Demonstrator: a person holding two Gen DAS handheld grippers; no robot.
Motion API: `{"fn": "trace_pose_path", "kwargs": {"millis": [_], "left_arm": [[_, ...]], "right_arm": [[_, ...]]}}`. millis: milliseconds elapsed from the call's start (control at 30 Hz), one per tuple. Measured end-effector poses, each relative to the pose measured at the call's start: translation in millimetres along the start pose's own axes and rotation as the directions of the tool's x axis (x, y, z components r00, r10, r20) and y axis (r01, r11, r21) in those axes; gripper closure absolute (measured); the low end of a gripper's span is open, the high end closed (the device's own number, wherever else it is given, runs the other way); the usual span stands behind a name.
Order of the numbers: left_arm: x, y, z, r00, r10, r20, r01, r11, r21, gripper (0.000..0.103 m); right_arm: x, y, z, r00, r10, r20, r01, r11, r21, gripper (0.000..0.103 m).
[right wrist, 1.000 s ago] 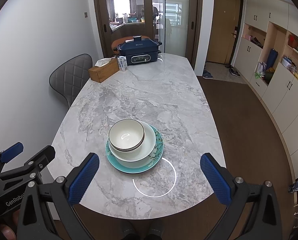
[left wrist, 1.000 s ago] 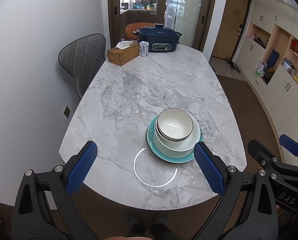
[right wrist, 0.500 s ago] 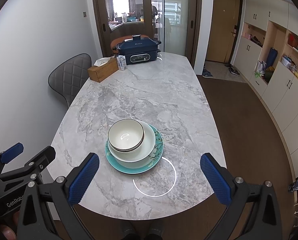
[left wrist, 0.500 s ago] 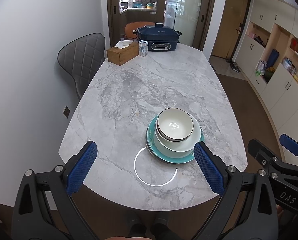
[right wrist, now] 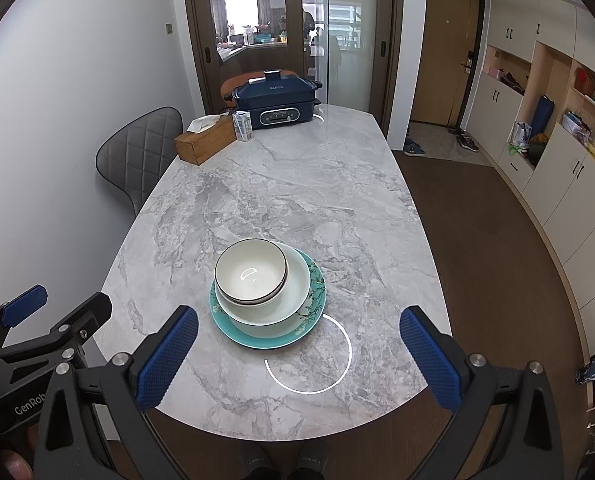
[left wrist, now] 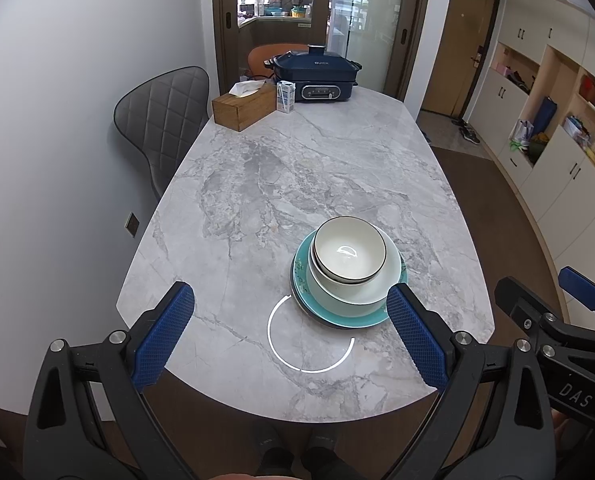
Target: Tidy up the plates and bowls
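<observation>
stack: on the marble surface [left wrist: 297, 168] near its near edge, ahead of both sets of jaws, touching neither | look: small white bowl [left wrist: 349, 254] with dark rim nested in a larger white bowl [left wrist: 357, 294], on a teal plate [right wrist: 313, 308] | left gripper [left wrist: 289, 334]: jaws wide apart, empty | right gripper [right wrist: 299, 358]: jaws wide apart, empty

A home dining room: an oval grey marble desk [left wrist: 305, 168] with a quilted grey chair [left wrist: 165, 120], a navy electric cooker [left wrist: 317, 76], built-in cream cupboards [right wrist: 557, 184], and shoes [right wrist: 413, 148] by the door.
</observation>
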State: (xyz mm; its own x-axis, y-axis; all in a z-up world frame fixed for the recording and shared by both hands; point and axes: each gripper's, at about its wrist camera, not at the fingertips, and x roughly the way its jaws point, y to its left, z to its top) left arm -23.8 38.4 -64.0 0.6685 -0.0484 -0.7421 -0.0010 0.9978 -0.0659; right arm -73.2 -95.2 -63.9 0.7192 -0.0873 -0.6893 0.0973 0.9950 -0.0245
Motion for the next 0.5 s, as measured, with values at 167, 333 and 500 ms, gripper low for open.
{"fn": "trace_pose_path", "kwargs": {"millis": [167, 333, 500], "left_arm": [[0.7, 0.9, 0.4, 1.000, 0.001, 0.003, -0.001, 1.000, 0.001, 0.005], [5.9, 4.5, -0.1, 1.000, 0.004, 0.004, -0.004, 1.000, -0.001, 0.005], [9.6, 9.2, 0.0, 1.000, -0.006, 0.006, 0.006, 1.000, 0.002, 0.005]], "right_arm": [[-0.1, -0.8, 0.8, 1.000, 0.000, -0.001, 0.000, 1.000, 0.000, 0.000], [0.2, -0.6, 0.6, 1.000, 0.000, -0.002, 0.000, 1.000, 0.000, 0.000], [-0.1, -2.3, 1.9, 1.000, 0.002, 0.000, -0.002, 1.000, -0.001, 0.000]]}}
